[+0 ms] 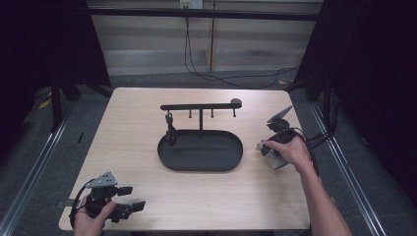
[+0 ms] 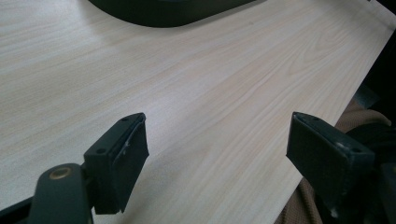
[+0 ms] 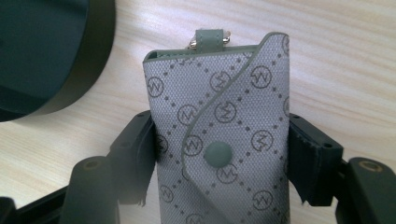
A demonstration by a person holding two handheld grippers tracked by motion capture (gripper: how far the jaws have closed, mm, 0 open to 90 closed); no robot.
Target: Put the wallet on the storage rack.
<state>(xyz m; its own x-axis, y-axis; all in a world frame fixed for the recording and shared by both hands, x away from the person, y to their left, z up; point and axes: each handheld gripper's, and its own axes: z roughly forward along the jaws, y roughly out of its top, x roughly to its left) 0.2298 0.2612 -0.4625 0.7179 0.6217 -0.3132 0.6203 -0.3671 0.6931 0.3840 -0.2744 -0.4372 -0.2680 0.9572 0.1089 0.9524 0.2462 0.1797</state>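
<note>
Between the right gripper's (image 3: 219,154) fingers (image 3: 135,149): grey key pouch (image 3: 219,126), clamped from both sides, patterned with circled monograms, green trim, green snap, small top tab. Beyond the fingertips, dark oval tray (image 1: 200,150), bare inside, hook stand (image 1: 200,106) at its back. Left gripper (image 2: 217,149) gaping over bare table (image 2: 210,79).

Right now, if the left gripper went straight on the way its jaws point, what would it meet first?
Probably the black tray. The left gripper has open jaws over bare table, and the tray's rim lies ahead, slightly to the left; depth is hard to judge.
</note>
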